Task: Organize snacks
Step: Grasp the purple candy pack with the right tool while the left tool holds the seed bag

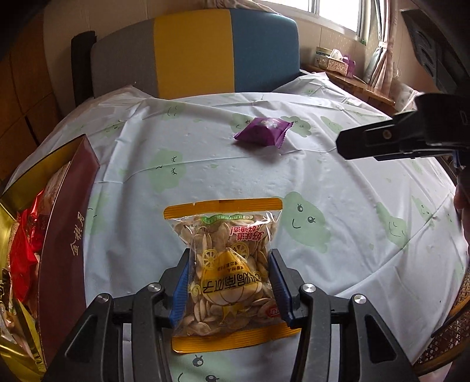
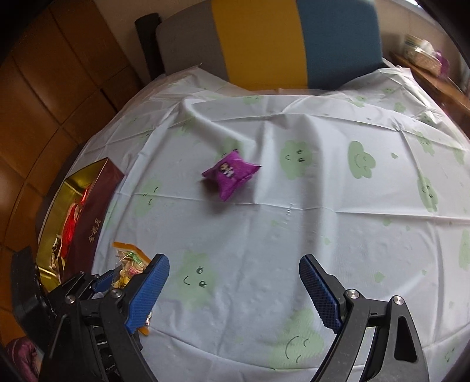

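While left tool (image 1: 229, 282) clamps seed packet (image 1: 226, 249), open cloth (image 2: 293, 235) ahead.

Straight ahead beyond table edge: chair back (image 1: 194, 53) w/ grey, yellow, blue panels. Table under pale tablecloth (image 1: 337, 182) w/ green cloud faces, creased. Up right: bright window (image 1: 337, 14), daylight coming in, curtain (image 1: 384, 61), wooden side shelf (image 1: 364, 88). Left: brown wood-panel wall (image 2: 44, 82).

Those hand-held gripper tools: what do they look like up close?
Each is a black plastic frame with two angled fingers joined by round silver pivot bolts. The left hand-held gripper has smooth blue pads; the right hand-held gripper shows blue pads with a fine gridded texture.
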`<action>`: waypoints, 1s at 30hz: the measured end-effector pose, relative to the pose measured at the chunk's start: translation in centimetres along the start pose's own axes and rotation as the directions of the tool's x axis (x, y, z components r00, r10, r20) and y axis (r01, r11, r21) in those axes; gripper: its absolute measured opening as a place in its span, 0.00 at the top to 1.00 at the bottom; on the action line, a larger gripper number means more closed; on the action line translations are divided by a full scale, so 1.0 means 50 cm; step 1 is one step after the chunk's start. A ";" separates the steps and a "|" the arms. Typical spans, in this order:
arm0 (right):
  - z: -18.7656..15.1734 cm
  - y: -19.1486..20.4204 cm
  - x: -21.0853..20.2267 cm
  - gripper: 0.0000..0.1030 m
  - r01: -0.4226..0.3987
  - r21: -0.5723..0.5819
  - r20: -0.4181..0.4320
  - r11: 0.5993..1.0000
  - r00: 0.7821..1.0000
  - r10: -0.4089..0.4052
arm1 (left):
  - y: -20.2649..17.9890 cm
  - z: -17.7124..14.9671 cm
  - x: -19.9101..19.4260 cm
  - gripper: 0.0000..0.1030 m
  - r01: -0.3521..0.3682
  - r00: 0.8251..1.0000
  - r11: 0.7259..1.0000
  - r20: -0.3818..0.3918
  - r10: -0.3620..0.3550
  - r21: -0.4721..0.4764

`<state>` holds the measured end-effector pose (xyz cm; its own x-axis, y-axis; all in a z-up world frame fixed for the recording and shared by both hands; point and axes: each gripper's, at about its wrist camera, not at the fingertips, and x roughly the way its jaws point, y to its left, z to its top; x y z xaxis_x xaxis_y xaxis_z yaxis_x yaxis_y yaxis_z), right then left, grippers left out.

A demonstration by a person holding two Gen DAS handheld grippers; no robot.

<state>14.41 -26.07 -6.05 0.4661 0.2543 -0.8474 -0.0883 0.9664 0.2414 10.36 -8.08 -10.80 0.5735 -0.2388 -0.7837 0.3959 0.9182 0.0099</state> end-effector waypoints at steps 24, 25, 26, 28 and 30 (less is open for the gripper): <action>0.177 0.093 0.225 0.59 0.128 -0.454 -0.152 0.882 0.964 -0.218 | -0.007 -0.029 -0.002 0.48 0.011 0.997 1.000 0.075 -0.010 -0.006; 0.170 0.094 0.219 0.61 0.119 -0.455 -0.150 0.882 0.967 -0.208 | -0.008 -0.029 -0.002 0.48 0.008 0.997 1.000 0.077 -0.008 -0.003; 0.159 0.094 0.211 0.61 0.107 -0.458 -0.152 0.882 0.969 -0.197 | -0.007 -0.029 -0.002 0.48 0.008 0.997 1.000 0.078 -0.008 -0.003; 0.132 0.093 0.195 0.61 0.102 -0.457 -0.152 0.883 0.970 -0.190 | -0.007 -0.030 -0.002 0.48 0.010 0.997 1.000 0.079 -0.009 -0.004; 0.093 0.084 0.176 0.60 0.078 -0.437 -0.177 0.896 0.969 -0.171 | -0.007 -0.031 -0.003 0.48 0.009 0.997 1.000 0.081 -0.009 -0.003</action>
<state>22.26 -19.96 -10.30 0.3113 0.0880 -0.9462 -0.4271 0.9024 -0.0566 9.03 -7.88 -11.65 0.6264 -0.2719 -0.7306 0.3991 0.9169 0.0009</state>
